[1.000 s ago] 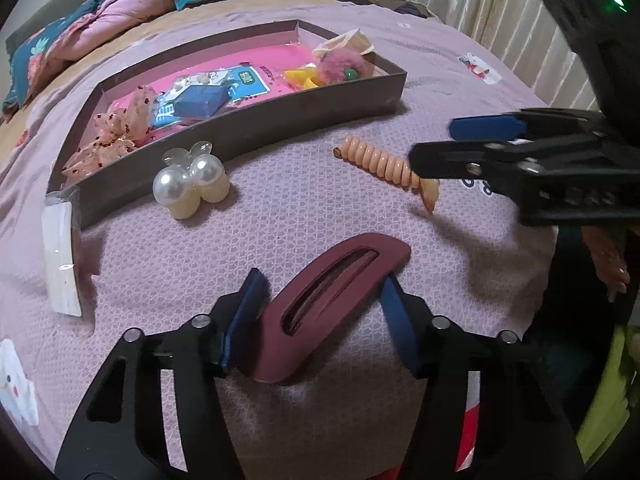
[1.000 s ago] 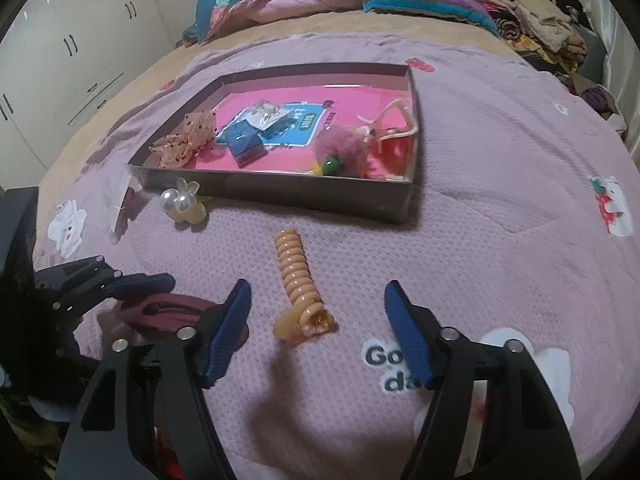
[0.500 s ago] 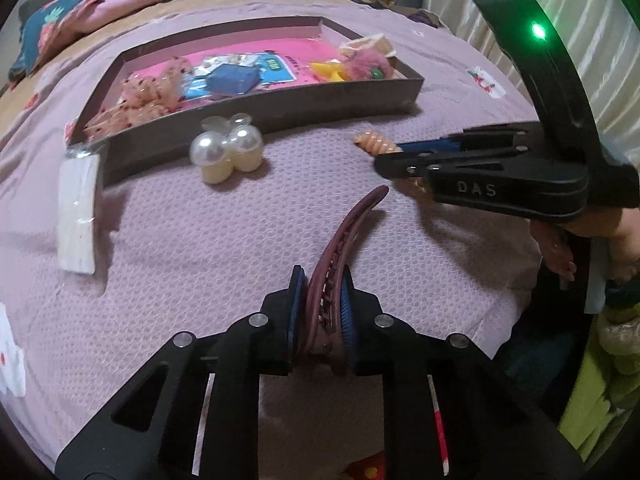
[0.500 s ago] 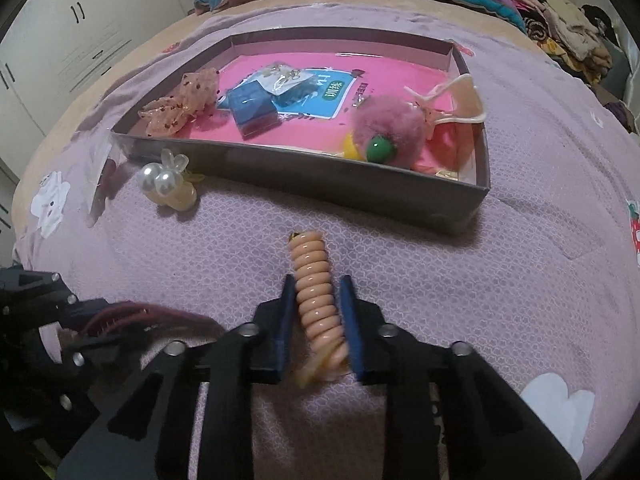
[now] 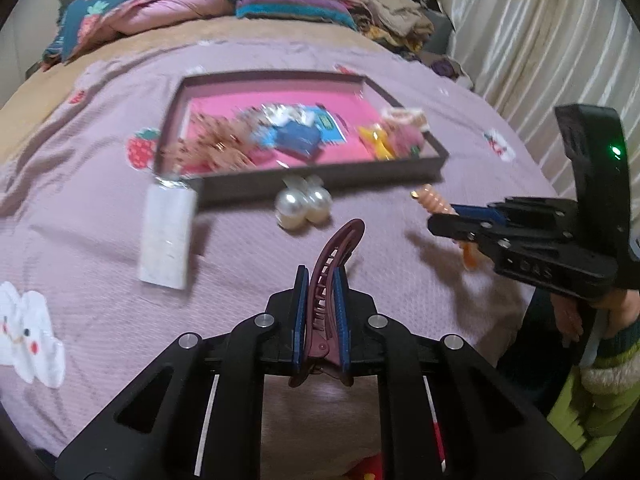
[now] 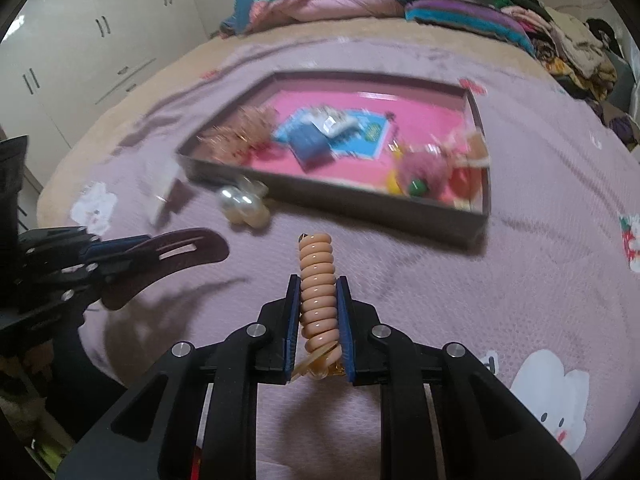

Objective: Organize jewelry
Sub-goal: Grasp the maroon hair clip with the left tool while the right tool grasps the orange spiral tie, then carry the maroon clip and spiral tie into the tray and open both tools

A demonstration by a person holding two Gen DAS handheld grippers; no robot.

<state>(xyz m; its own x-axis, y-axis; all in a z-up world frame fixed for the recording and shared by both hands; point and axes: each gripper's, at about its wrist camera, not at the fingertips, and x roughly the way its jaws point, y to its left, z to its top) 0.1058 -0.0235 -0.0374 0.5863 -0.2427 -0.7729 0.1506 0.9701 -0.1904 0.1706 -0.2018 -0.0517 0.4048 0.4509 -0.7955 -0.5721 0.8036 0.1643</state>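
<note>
My left gripper [image 5: 320,280] is shut on a maroon hair clip [image 5: 334,264], held on edge above the purple bedspread; the right wrist view shows the same clip [image 6: 176,250] at the left. My right gripper [image 6: 318,300] is shut on a peach spiral hair tie [image 6: 318,280], lifted off the cover; that hair tie [image 5: 434,200] shows at the right of the left wrist view. Ahead lies a dark tray [image 5: 320,176] with a pink floor [image 6: 420,120], holding several accessories. A pearl hair piece [image 5: 302,206] and a white clip [image 5: 166,236] lie in front of the tray.
A person's hand and green sleeve [image 5: 592,364] hold the right gripper at the bed's right edge. Folded quilts and clothes [image 5: 200,0] are piled at the far end. White wardrobe doors [image 6: 80,52] stand to the left, and curtains [image 5: 540,40] to the right.
Both grippers went from open around their items to shut on them. The maroon clip turned on edge and rose off the bedspread. The spiral hair tie was also lifted.
</note>
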